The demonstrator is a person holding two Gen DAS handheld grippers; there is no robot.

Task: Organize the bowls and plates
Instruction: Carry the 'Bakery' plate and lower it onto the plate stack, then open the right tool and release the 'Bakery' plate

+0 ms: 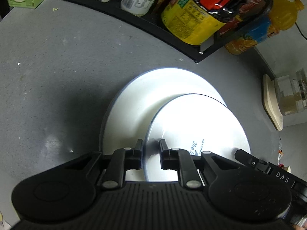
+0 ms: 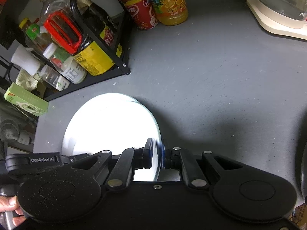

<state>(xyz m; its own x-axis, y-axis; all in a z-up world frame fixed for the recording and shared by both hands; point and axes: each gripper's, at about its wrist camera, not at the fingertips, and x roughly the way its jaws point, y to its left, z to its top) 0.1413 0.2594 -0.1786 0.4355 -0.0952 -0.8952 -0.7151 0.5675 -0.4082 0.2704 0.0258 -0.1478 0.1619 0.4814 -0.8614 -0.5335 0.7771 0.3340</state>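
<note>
A small white plate with blue print (image 1: 197, 126) is held over a larger white plate (image 1: 132, 107) that lies on the grey counter (image 1: 48, 76). My left gripper (image 1: 151, 143) straddles the small plate's near-left rim, jaws narrowly apart around it. My right gripper (image 2: 157, 145) is shut on the plate's right rim; the plate glares white in the right wrist view (image 2: 109, 126). The right gripper's body also shows at the small plate's right edge in the left wrist view (image 1: 255, 163).
A black rack (image 1: 172, 32) with bottles and jars stands at the back, also in the right wrist view (image 2: 92, 53). A red can (image 2: 142, 11) and an orange juice bottle (image 2: 170, 2) stand beside it. A kettle on a cream base (image 2: 276, 19) is at the right. A green box (image 2: 25, 99) is at the left.
</note>
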